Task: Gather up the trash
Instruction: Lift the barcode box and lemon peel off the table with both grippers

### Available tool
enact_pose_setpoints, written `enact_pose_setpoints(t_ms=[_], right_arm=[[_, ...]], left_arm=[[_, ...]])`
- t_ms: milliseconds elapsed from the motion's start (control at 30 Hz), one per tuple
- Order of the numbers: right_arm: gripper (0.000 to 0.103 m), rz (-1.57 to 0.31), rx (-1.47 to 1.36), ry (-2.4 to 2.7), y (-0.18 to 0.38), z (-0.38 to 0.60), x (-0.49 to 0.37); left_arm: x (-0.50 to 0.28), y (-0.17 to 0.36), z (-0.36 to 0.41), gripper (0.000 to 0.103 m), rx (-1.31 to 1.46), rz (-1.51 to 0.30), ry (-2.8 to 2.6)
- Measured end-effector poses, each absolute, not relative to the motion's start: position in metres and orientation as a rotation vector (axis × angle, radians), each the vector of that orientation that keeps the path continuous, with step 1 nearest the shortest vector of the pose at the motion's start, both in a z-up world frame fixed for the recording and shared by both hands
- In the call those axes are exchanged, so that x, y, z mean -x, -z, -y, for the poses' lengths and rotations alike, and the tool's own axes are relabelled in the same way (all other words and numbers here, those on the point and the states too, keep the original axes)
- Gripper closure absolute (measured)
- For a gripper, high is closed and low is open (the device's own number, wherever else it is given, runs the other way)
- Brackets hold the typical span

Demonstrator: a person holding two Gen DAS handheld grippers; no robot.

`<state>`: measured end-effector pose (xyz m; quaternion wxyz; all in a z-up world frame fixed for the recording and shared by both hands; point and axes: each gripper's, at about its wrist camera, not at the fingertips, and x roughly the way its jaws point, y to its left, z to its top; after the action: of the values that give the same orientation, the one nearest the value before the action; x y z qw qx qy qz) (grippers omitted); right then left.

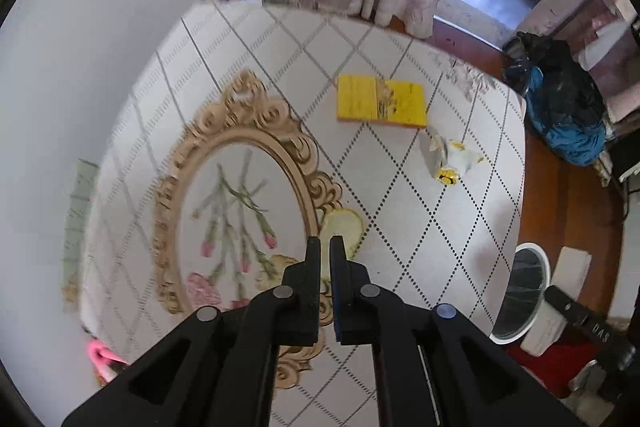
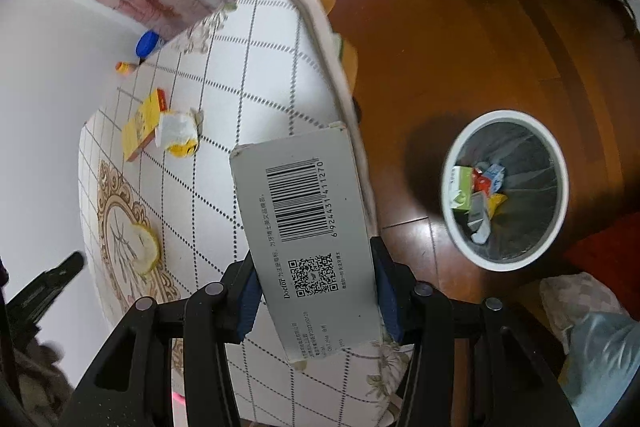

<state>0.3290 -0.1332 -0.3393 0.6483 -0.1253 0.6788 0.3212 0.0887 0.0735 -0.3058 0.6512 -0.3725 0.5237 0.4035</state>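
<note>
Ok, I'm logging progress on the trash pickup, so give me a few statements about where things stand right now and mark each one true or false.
1. The right gripper is clamped on a grey box with a barcode. True.
2. The trash bin on the floor is empty. False: it already holds several pieces of packaging.
3. A yellow box lies on the table. True.
4. The left gripper holds the crumpled wrapper. False: its jaws are nearly shut on nothing, and the wrapper lies on the table farther away.
5. The bin stands on the table. False: it stands on the wooden floor beside the table.
</note>
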Motion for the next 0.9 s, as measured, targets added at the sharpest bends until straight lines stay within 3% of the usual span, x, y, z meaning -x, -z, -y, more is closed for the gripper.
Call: enact_pose_setpoints(t_ms=[133, 167, 233, 267, 300, 467, 533, 633, 667, 900], right_arm=[[0.051, -1.578, 0.328, -0.757, 0.360, 0.111, -0.317], [0.051, -1.582, 0.346, -0.765, 0.364, 0.105, -0.313], [0.051, -1.578, 0.391, -0.784, 0.371, 0.091, -0.306], [0.051, -1.576, 0.409, -0.792, 0.373, 0.085, -0.303], [0.051, -1.573, 0.429, -0.800, 0.377, 0.078, -0.300], [0.051, -1.574, 0.471, -0.798, 0.389, 0.061, -0.291], [0.051, -1.573, 0.476, -0.794, 0.391, 0.060, -0.291], [0.051, -1.561, 0.486, -0.794, 0.391, 0.059, -0.288], [0.051, -1.559, 0.490, -0.794, 0.391, 0.059, -0.288], [0.051, -1.551, 0.451, -0.786, 0.381, 0.069, -0.290]], left_arm=[[-0.095, 0.356, -0.084, 0.096, 0.916, -1.239, -0.848], [-0.098, 0.365, -0.085, 0.091, 0.910, -1.260, -0.842], [-0.104, 0.382, -0.088, 0.047, 0.897, -1.303, -0.819], [-0.107, 0.388, -0.088, 0.008, 0.888, -1.316, -0.805], [-0.110, 0.392, -0.087, 0.004, 0.872, -1.326, -0.796], [-0.121, 0.413, -0.084, 0.005, 0.777, -1.404, -0.823], [-0.121, 0.414, -0.083, 0.011, 0.771, -1.387, -0.823], [-0.125, 0.403, -0.077, 0.052, 0.744, -1.357, -0.801], [-0.128, 0.400, -0.075, 0.071, 0.725, -1.358, -0.794], [-0.131, 0.385, -0.068, 0.072, 0.682, -1.359, -0.821]])
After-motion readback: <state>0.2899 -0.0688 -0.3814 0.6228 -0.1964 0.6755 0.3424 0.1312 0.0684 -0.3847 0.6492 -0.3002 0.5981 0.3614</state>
